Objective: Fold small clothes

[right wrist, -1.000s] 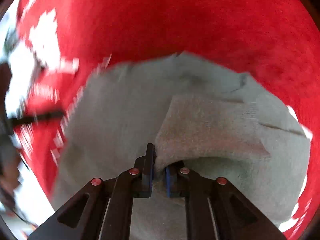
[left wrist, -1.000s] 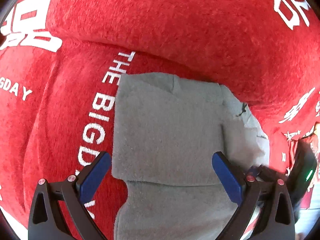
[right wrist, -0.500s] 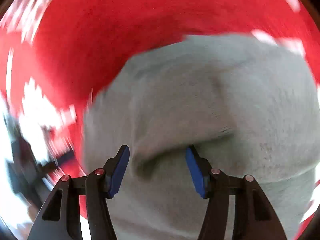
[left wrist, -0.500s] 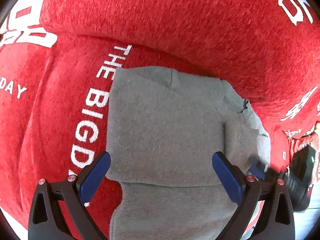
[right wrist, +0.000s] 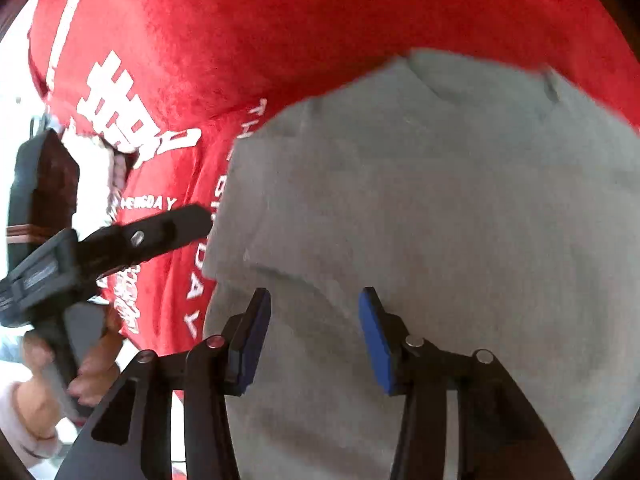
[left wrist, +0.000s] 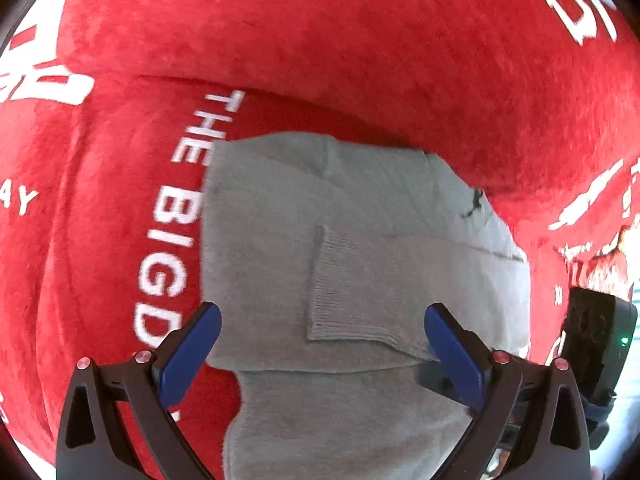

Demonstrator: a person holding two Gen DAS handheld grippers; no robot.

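Note:
A small grey knit garment [left wrist: 360, 220] lies flat on a red fleece blanket [left wrist: 320, 40] with white lettering. One sleeve with a ribbed cuff [left wrist: 344, 300] is folded across its middle. My left gripper [left wrist: 322, 316] hovers open just above the cuff, with its blue pads on either side and nothing pressed between them. My right gripper [right wrist: 314, 320] is open over the grey garment [right wrist: 440, 220] near its left edge, with only flat cloth under it. The right gripper's black body [left wrist: 596, 340] shows at the right edge of the left wrist view.
In the right wrist view a black finger [right wrist: 168, 230] of the left gripper reaches in from the left, held by a person's hand [right wrist: 88, 372]. The red blanket [right wrist: 280, 20] bulges up behind the garment. A pale surface shows past the blanket's left edge.
My right gripper was shut on a fold of the grey sleeve; it has opened and let go, and the sleeve now lies across the garment. The left gripper stayed open and hardly moved.

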